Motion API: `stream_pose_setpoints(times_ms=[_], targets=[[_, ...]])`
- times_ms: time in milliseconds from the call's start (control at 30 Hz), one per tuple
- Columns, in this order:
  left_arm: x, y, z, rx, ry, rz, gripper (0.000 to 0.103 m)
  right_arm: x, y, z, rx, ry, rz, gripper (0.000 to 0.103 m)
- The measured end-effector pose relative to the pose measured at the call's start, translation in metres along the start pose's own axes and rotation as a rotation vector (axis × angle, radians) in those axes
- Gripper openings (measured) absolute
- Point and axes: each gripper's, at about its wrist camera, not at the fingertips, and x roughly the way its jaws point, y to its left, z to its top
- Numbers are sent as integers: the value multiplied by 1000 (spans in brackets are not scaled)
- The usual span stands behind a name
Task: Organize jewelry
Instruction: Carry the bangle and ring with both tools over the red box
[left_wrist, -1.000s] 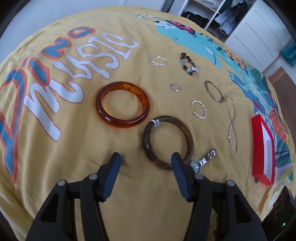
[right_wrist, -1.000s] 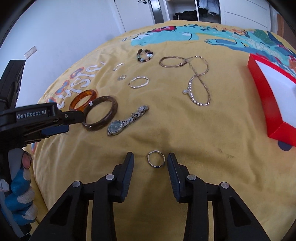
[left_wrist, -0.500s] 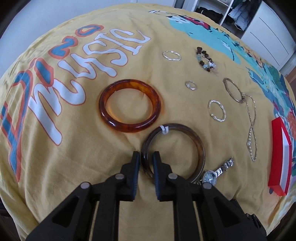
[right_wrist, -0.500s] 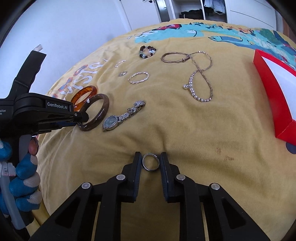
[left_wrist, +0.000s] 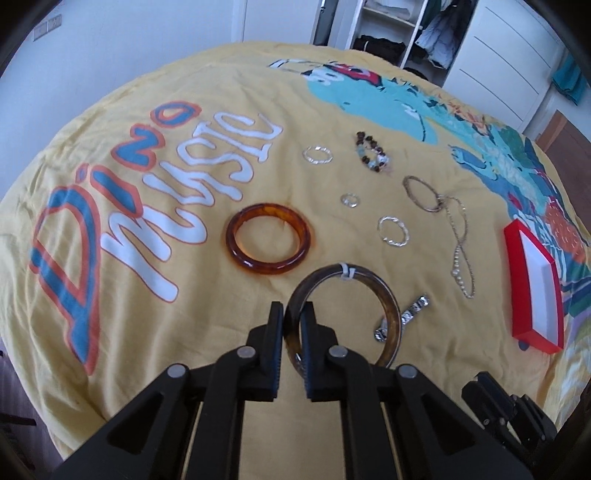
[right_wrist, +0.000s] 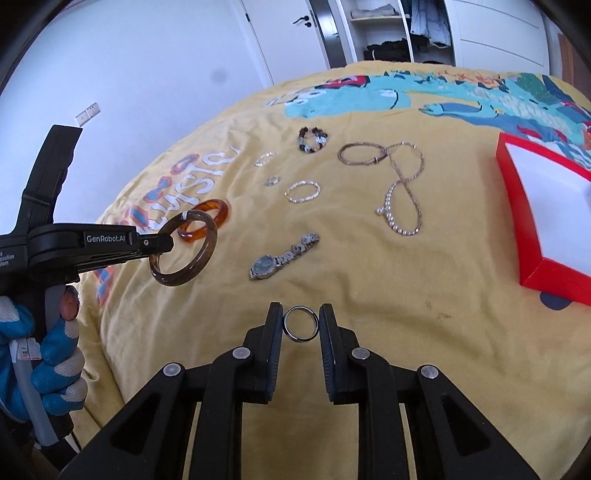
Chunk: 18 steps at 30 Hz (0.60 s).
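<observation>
My left gripper (left_wrist: 291, 317) is shut on the rim of a dark brown bangle (left_wrist: 384, 291) and holds it lifted above the yellow bedspread; it also shows in the right wrist view (right_wrist: 184, 254). My right gripper (right_wrist: 301, 325) is shut on a silver ring (right_wrist: 301, 325), held above the cloth. A red jewelry box (right_wrist: 532, 206) with a white inside lies at the right, also in the left wrist view (left_wrist: 535, 291). An amber bangle (left_wrist: 271, 243), a watch (right_wrist: 280, 258) and a pearl necklace (right_wrist: 402, 199) lie on the cloth.
Small silver bracelets (left_wrist: 393, 230), a small ring (left_wrist: 349, 200), a beaded bracelet (left_wrist: 371, 153) and a thin gold bangle (left_wrist: 423, 192) lie farther back. A wardrobe and white doors stand behind the bed.
Both grippers closed, the left on the brown bangle and the right on the silver ring, and both have lifted their pieces off the cloth.
</observation>
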Motion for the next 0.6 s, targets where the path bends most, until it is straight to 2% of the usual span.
stream_pose_setpoints(times_ms=[133, 267, 500, 600], targets=[[-18, -23, 7, 37, -20, -55, 8, -26, -7, 6, 10, -51, -25, 19], [-25, -73, 14, 105, -17, -149, 8, -60, -40, 15, 47, -109, -89, 19], [-12, -212, 14, 296, 2, -290, 8, -104, -140, 32, 130, -168, -275, 19], [8, -269, 7, 387, 16, -298, 8, -107, -185, 38, 161, -155, -334, 19]])
